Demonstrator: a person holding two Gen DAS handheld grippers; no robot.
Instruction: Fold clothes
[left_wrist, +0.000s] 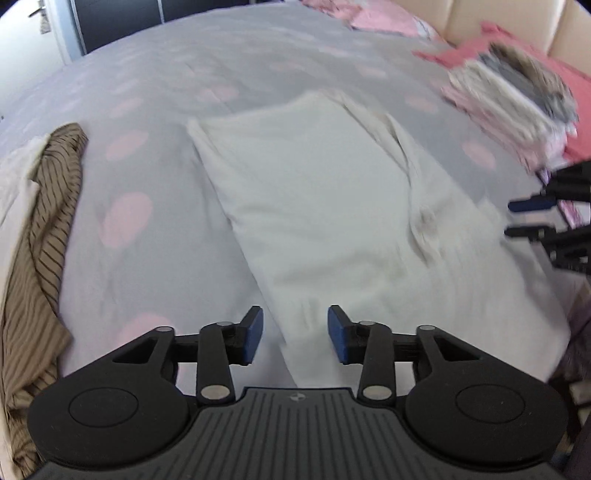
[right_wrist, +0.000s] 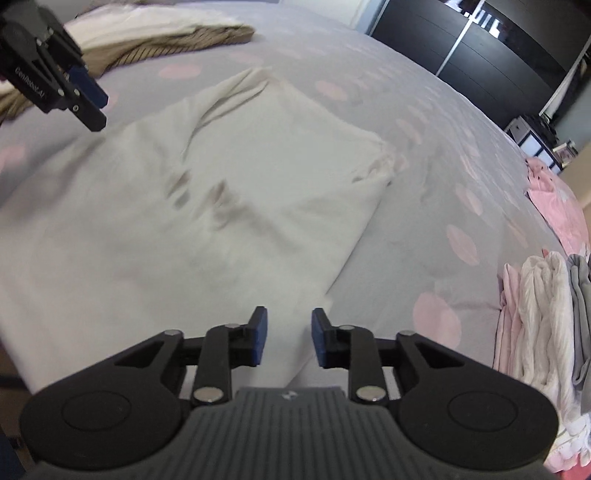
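- Two tools are hovering over a bed (left_wrist: 166, 74) covered by a grey sheet with pink dots.
- The left tool (left_wrist: 295, 334) is sitting with its blue-padded jaws spread apart and nothing between them, poised above the near corner of a white garment (left_wrist: 325, 206).
- The right tool (right_wrist: 289, 338) is likewise gaping, gripping nothing, over another near corner of the same white garment (right_wrist: 207, 206).
- The white garment is lying folded into a long shape in the middle of the bed, with creases running along one side.
- In the left wrist view the right tool (left_wrist: 517, 219) is showing at the right edge, its fingers parted.
- A brown striped garment (left_wrist: 44, 240) is lying crumpled at the bed's left side, apart from the white one.
- A stack of folded clothes (right_wrist: 543, 332) is resting near the right tool, well clear of the white garment.
- Pink fabric (right_wrist: 557, 210) is lying beyond that stack.
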